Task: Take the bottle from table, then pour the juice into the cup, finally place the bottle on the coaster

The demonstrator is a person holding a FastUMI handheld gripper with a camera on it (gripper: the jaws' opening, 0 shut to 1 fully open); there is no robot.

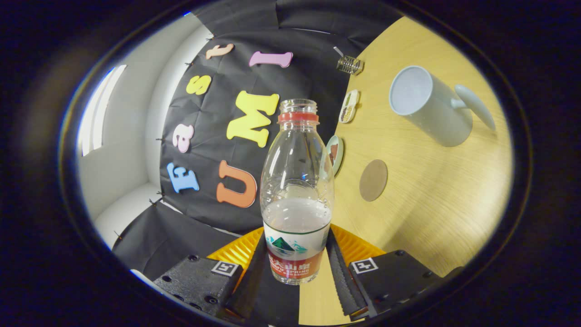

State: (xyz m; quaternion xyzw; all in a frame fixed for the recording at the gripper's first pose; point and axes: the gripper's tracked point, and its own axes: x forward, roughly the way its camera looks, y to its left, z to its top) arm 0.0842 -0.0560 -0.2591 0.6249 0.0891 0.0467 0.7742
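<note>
The bottle (pixel 297 190) is clear plastic, uncapped, with a red ring under its open mouth and a printed label wrapped round its lower part. Liquid fills it roughly to the top edge of the label; above that it is empty and see-through. Its long axis runs straight away from the tool, base nearest the fingers, open mouth pointing away from them toward the booth's black wall. The whole view is rolled, so the wooden surface (pixel 431 204) stands on the bottle's right like a wall, and the bottle is clearly lifted off it.

The tool (pixel 296 268) is closed down to a narrow gap and holds the bottle: both fingers (pixel 339 272) press against the label, one on each side.

Taking the bottle as landmark: just to its right, at the height of its shoulder, a small plate-like disc (pixel 335 154) shows partly behind it. A little farther right lies the round brown coaster (pixel 373 180), flat on the surface and bare. Well beyond that, up past the level of the bottle's mouth, stands the pale grey cup (pixel 429 106), its handle turned away from the bottle and its open mouth facing the bottle's side. Near the wall, right of the bottle's mouth, sit a small oval dish (pixel 349 106) and, farther off, a small wire holder (pixel 349 65).
</note>
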